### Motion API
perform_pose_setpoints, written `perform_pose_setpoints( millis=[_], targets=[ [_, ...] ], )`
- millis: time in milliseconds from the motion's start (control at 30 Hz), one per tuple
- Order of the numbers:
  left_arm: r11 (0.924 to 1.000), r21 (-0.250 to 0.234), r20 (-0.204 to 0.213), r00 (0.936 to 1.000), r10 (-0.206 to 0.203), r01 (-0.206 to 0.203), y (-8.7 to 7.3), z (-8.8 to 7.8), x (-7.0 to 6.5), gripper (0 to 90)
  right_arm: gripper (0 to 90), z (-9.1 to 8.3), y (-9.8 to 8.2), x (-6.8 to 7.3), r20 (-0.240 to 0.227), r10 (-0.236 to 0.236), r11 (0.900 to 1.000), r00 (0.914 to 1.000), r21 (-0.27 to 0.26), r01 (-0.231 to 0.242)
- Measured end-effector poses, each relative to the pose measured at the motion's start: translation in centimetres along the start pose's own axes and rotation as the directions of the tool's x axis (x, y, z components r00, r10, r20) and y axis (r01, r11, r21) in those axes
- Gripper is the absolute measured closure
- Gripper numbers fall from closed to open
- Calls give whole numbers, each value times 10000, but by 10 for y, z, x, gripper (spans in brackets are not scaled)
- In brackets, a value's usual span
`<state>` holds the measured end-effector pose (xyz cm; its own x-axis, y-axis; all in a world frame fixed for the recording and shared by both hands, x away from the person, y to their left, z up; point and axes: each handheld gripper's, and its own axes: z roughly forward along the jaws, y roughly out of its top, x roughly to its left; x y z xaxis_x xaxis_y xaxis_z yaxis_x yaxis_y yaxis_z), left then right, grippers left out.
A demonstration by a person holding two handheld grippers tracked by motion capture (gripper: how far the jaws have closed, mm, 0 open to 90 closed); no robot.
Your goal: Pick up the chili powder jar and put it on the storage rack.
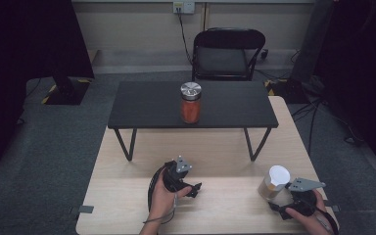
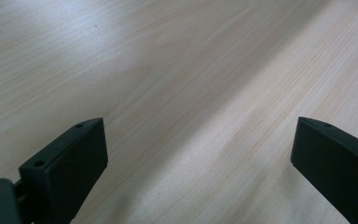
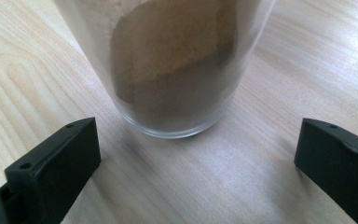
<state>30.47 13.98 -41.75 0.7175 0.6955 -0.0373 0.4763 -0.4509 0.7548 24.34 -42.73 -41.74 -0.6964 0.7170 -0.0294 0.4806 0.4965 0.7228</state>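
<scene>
Two tongs open | right tongs (image 3: 196, 154) gape just before brown-powder jar (image 3: 177, 70), lined up to grasp | left tongs (image 2: 198, 154) idle beside jar, over bare table (image 2: 177, 70)

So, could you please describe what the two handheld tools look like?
Each tool is black and held by its body. The left tool carries a grey three-cornered plate on top and trails a dark cable beside the wrist. The right tool has the same grey plate. Up close, their jaws are flat black blocks with small screw holes.
</scene>
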Motion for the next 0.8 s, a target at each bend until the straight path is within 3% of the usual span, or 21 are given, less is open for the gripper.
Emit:
perform_pose_setpoints(
  millis=[333,533,800],
  targets=[
    [9998,212,-17,10000,-10,11,-5,3,0,34,0,0,0,0,0,-3,10000,10000,0,3],
    [9988,283,-199,9990,394,-388,-6,4,-6,19,0,0,0,0,0,-2,10000,10000,2,2],
    [9990,331,-206,9993,323,-316,-5,5,-7,0,0,0,0,0,-1,-1,10000,10000,2,1]
  ],
)
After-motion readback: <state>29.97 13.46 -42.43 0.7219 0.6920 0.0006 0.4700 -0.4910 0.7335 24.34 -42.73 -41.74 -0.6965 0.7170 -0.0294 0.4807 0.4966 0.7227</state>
